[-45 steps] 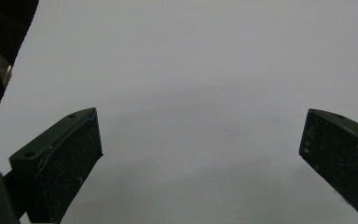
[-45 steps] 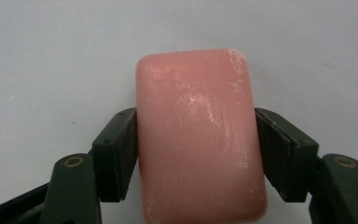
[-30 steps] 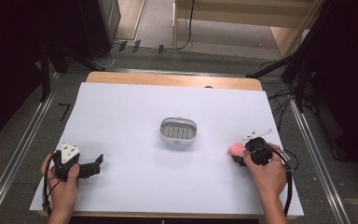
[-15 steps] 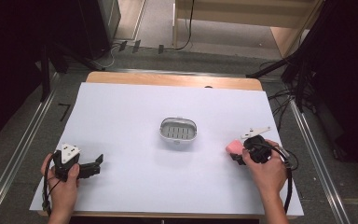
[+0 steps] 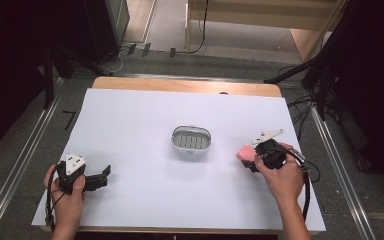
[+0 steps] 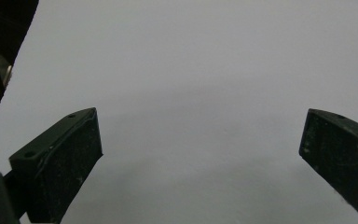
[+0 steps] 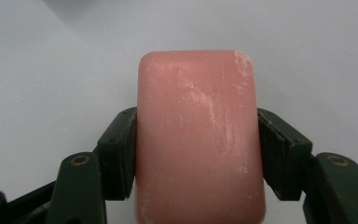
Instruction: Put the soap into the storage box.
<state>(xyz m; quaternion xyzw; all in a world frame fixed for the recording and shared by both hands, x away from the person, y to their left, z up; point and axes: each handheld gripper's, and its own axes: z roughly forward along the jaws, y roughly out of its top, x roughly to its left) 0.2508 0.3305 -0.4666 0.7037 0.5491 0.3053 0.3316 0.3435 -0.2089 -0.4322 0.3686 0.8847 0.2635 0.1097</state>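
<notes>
A white table (image 5: pixel 130 125) carries the whole job, its wooden far edge bare and its surface free enough for both hands to work from the near edge. At the table's middle sits an oval grey soap dish (image 5: pixel 191 139), slotted floor up and empty, seemingly the place meant for the bar. Near the left corner of the near edge, the left gripper (image 5: pixel 101 176) rests low in a hand, jaws spread wide with nothing but white surface between them, apparently parked out of the way. Toward the right edge, the right gripper (image 5: pixel 247 159) is clenched on a pink bar of soap (image 7: pixel 200 140), pads pressing its two long sides so the flat face stays up and the slick bar cannot twist. The soap hangs just above the table, to the right of the dish and clearly apart from it.
</notes>
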